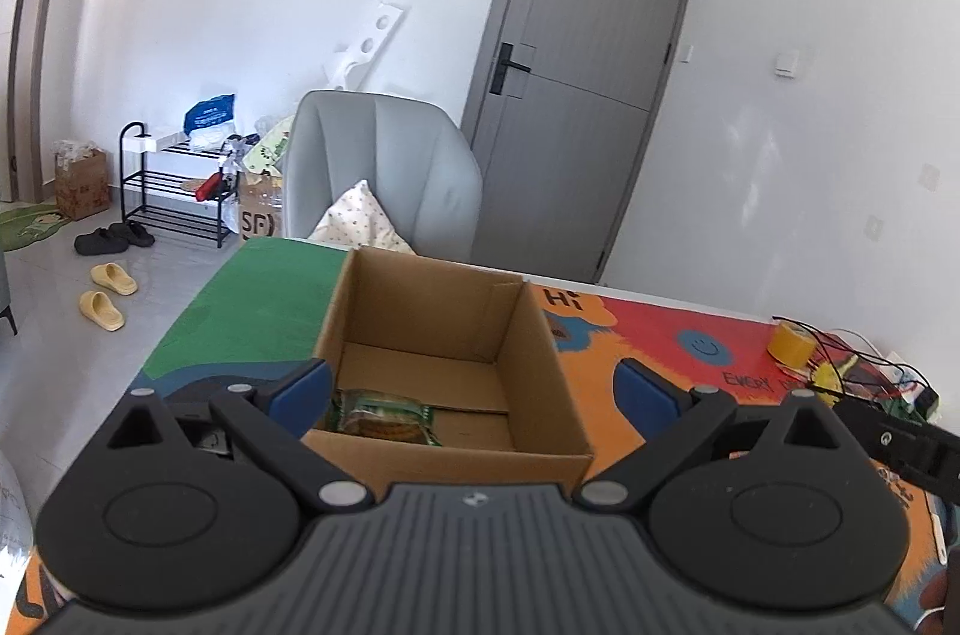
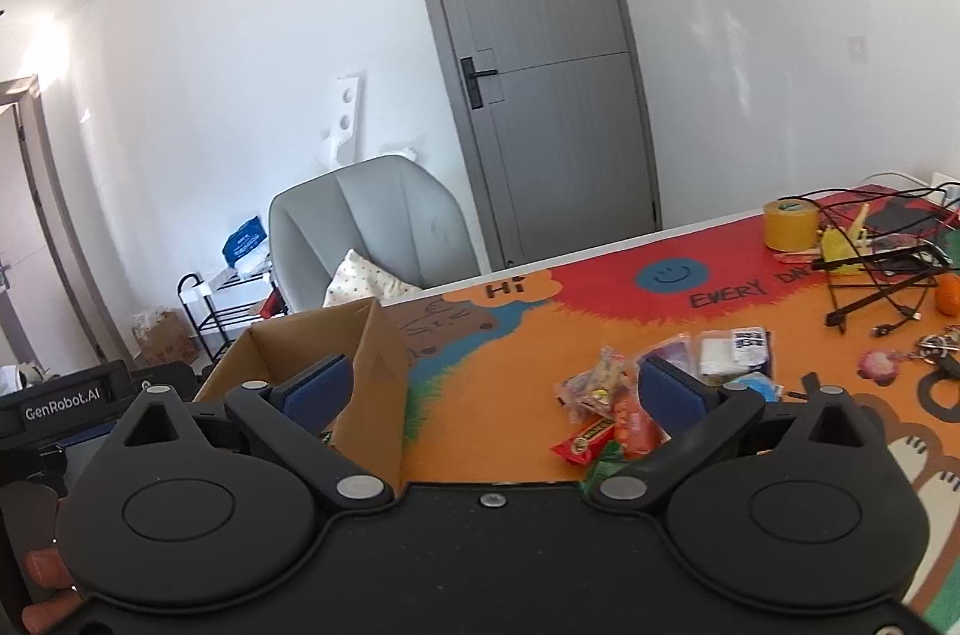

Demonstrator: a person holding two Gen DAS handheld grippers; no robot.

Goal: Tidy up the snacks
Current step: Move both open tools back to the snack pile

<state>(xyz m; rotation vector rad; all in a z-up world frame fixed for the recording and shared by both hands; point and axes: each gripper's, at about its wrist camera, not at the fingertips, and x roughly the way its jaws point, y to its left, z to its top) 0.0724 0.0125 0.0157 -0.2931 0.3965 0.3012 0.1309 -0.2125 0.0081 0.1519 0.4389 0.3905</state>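
Observation:
An open cardboard box (image 1: 540, 335) stands on the colourful table mat, and a green snack packet (image 1: 384, 416) lies in its near left corner. My left gripper (image 1: 474, 389) is open in front of the box, blue pads wide apart, nothing between them. In the right wrist view the same box (image 2: 372, 365) sits at the left. Several snack packets (image 2: 606, 395) lie in a loose pile on the orange part of the mat. My right gripper (image 2: 495, 386) is open, its right pad beside the pile, gripping nothing.
A yellow tape roll (image 2: 791, 224), black cables and a stand (image 2: 870, 275) and keys clutter the far right of the table. Behind the table stand a grey armchair (image 1: 384, 167) with a cushion, a shoe rack (image 1: 174, 191) and a grey door (image 1: 576, 95).

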